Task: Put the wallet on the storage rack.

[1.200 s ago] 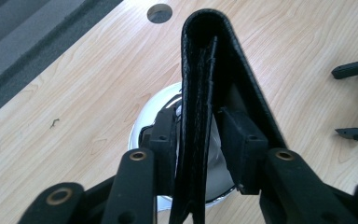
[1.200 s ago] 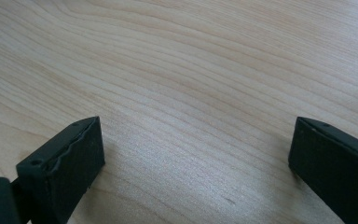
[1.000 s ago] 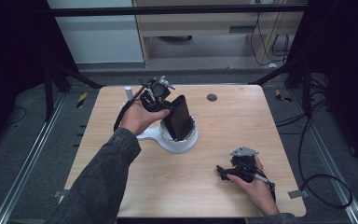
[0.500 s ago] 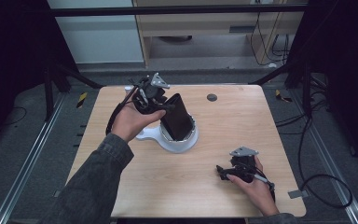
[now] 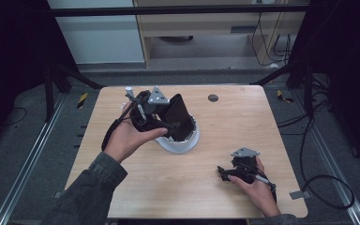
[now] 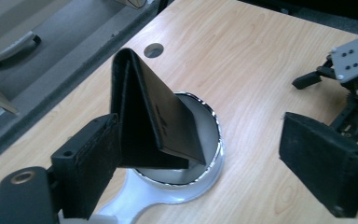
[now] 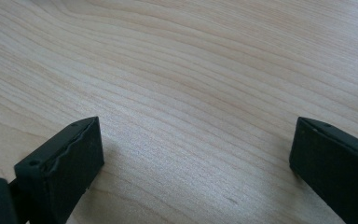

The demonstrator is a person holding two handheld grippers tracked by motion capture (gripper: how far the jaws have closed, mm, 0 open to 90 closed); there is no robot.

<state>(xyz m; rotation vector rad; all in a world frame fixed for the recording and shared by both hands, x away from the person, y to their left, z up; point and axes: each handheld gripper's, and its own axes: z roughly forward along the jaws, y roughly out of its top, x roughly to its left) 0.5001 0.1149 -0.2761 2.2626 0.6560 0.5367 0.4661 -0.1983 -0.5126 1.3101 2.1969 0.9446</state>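
Note:
A black folded wallet (image 5: 178,112) (image 6: 154,121) stands on edge, leaning, in a white round dish (image 5: 187,146) (image 6: 214,154) with a short handle, at the table's middle. My left gripper (image 5: 172,125) (image 6: 200,128) is at the wallet's left side, and its jaws have just been opening. They stand wide apart. The wallet's near edge is next to the left pad (image 6: 93,163), and neither pad presses on it. My right gripper (image 5: 225,172) (image 7: 196,130) rests open over bare wood near the front right, with nothing between its pads.
The wooden table (image 5: 243,126) has a round cable hole (image 5: 213,98) at the back. A small white cylinder (image 5: 128,89) stands at the back left. The right gripper (image 6: 349,70) appears far off in the left gripper view. Cables lie on the floor at the right.
The left gripper's jaws have spread off the wallet, and the hand has drawn back toward the near left. The wallet stays standing in the dish. The right hand has not moved.

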